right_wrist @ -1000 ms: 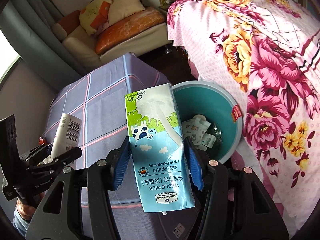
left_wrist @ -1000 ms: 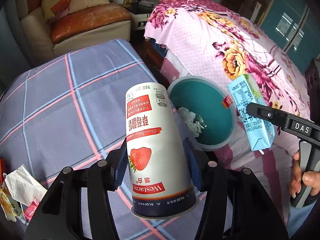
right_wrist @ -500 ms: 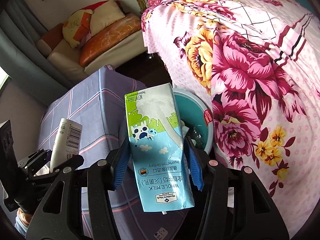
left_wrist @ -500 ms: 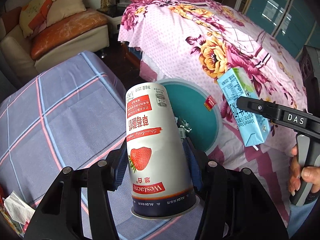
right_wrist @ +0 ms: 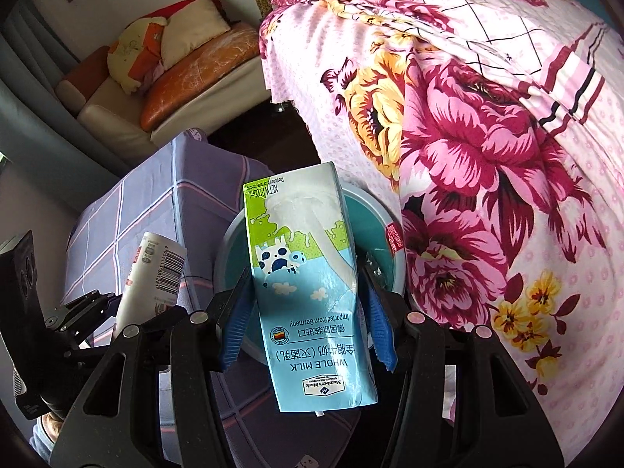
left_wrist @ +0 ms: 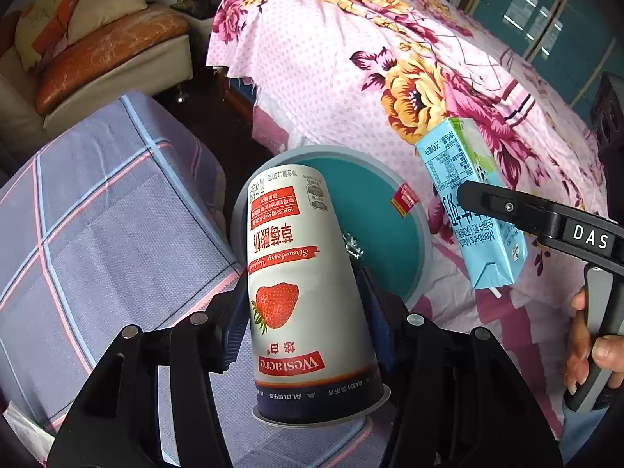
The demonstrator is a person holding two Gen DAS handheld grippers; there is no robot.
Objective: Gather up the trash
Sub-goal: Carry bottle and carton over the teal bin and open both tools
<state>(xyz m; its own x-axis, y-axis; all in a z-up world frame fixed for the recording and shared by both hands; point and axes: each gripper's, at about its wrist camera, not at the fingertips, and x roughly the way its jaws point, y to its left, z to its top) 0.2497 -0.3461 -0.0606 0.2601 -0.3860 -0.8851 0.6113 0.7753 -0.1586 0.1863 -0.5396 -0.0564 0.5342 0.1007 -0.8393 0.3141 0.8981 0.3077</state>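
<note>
My left gripper [left_wrist: 306, 323] is shut on a white strawberry yogurt cup [left_wrist: 300, 288], held upside down above the near rim of a teal trash bin [left_wrist: 374, 202]. The cup hides most of the trash inside the bin. My right gripper [right_wrist: 308, 312] is shut on a blue and green whole milk carton [right_wrist: 308, 284], also upside down, over the same bin [right_wrist: 380, 241]. In the left wrist view the carton [left_wrist: 468, 202] hangs to the right of the bin. In the right wrist view the cup [right_wrist: 156, 273] shows at the left.
A table with a purple checked cloth [left_wrist: 97, 214] lies left of the bin. A bed with a pink floral cover [left_wrist: 390, 70] rises behind and to the right. A sofa with cushions [left_wrist: 97, 39] stands at the back left. A hand [left_wrist: 585, 347] grips the right handle.
Both grippers moved toward the bin with their loads. The bin now lies closer under the cup and carton. The wrappers on the table's left edge have left the left view.
</note>
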